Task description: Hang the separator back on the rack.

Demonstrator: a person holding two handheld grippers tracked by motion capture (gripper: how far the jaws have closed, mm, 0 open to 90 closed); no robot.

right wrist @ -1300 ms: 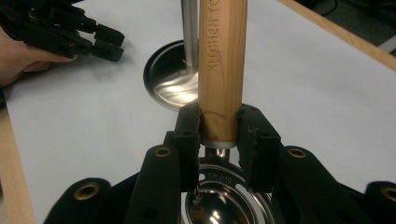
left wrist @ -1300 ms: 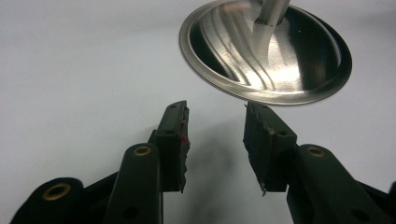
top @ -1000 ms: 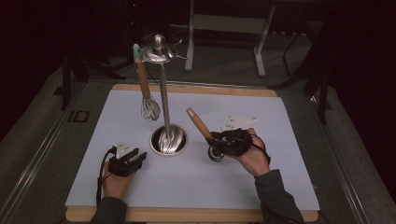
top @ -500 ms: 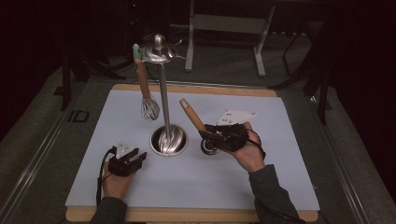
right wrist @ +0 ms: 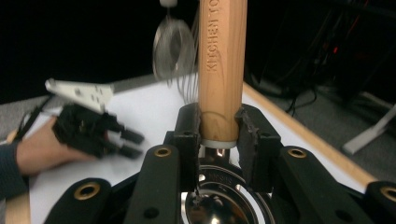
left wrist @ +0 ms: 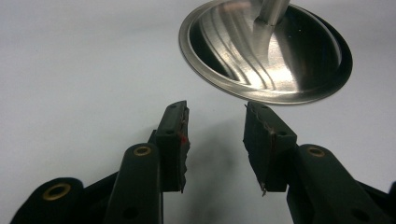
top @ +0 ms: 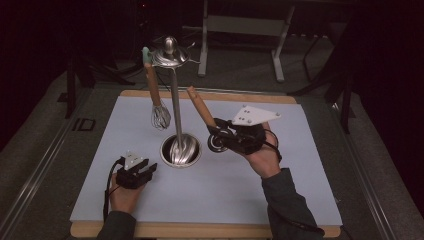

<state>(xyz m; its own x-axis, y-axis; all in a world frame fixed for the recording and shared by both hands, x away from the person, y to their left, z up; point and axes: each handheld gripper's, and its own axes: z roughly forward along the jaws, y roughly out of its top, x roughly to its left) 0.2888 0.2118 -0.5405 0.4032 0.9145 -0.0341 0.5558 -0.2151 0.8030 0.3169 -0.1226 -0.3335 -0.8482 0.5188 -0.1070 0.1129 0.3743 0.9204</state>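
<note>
The right gripper (top: 216, 134) clamps the wooden handle of a ladle (right wrist: 222, 70), lifted clear of the pale blue mat (top: 300, 165) just right of the steel rack (top: 175, 100), where a whisk (top: 159, 116) hangs. The left gripper (left wrist: 215, 140) rests open and empty near the rack's base (left wrist: 280, 56). Beyond the mat's wooden-edged board, the room is dark.

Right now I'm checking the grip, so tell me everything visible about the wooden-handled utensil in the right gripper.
The wooden-handled utensil has a round, light wood handle stamped with lettering that begins KITCHEN, a pale collar and a shiny metal bowl-like head below it. The right gripper is shut on the handle just above the collar. In the high view it tilts up and away, clear of the white mat, beside the steel stand.
</note>
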